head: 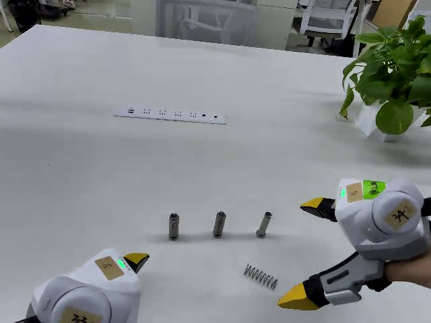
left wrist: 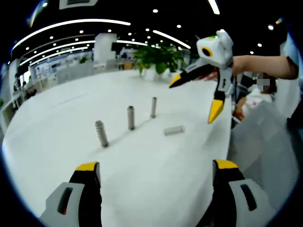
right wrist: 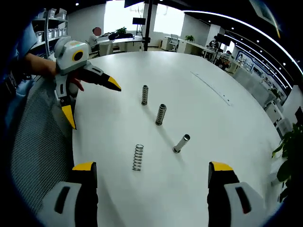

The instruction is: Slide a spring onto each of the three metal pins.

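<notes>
Right gripper (head: 303,252) open, empty. Loose spring (head: 260,276) lies flat just beside its lower jaw, with the bare pin (head: 264,224) beyond. An off-centre pinch may flick the spring away or topple the pin. Left gripper (left wrist: 156,165) open.

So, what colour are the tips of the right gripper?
Yellow. The right gripper shows them best in the head view.

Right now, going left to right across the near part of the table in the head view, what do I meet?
left gripper → pin with a spring → second pin with a spring → bare pin → right gripper
</notes>
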Available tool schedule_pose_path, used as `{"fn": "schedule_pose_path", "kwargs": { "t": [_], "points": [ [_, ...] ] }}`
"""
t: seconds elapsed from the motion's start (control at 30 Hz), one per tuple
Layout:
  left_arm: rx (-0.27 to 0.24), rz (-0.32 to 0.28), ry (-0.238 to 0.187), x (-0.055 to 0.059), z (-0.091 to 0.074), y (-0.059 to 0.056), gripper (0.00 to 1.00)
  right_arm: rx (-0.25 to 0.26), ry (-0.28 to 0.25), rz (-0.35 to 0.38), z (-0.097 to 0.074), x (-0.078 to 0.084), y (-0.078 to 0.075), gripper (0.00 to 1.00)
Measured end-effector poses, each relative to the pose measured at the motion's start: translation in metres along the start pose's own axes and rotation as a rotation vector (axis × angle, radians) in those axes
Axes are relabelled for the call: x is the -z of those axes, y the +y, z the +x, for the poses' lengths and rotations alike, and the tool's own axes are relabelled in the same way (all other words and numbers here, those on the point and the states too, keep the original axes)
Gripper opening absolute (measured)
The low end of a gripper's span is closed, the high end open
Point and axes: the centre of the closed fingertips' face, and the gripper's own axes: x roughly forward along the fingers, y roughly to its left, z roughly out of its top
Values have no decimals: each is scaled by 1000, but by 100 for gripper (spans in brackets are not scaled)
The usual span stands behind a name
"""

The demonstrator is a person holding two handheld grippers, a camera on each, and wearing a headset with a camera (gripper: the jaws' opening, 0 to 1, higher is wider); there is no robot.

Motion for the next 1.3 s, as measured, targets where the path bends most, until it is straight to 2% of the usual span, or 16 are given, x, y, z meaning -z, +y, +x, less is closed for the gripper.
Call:
{"fn": "schedule_pose_path", "kwargs": {
  "t": [0.23, 0.37, 0.53, 0.67, 0.83, 1.07, 1.2, 1.23, 1.3],
  "points": [
    [19, 21, 17, 0, 3, -3, 99, 38, -40, 64, -12, 8, 4, 99],
    [40, 41, 34, 1, 6, -6, 99, 38, -38, 83, -14, 15, 8, 99],
    [64, 71, 52, 2, 10, -7, 99, 43, -47, 101, -15, 16, 11, 99],
    [102, 105, 73, 1, 15, -12, 98, 50, -62, 123, -18, 19, 15, 99],
    [179, 174, 109, -1, 26, -22, 95, 50, -56, 134, -19, 26, 24, 99],
    [230, 244, 126, -11, 42, -28, 94, 63, -74, 173, -27, 32, 33, 99],
    [267, 287, 139, -16, 52, -31, 89, 78, -80, 195, -33, 38, 35, 99],
    [293, 315, 147, -18, 54, -33, 87, 82, -82, 205, -35, 40, 35, 99],
    [313, 332, 158, -21, 58, -33, 78, 90, -83, 218, -37, 44, 37, 98]
  ]
}}
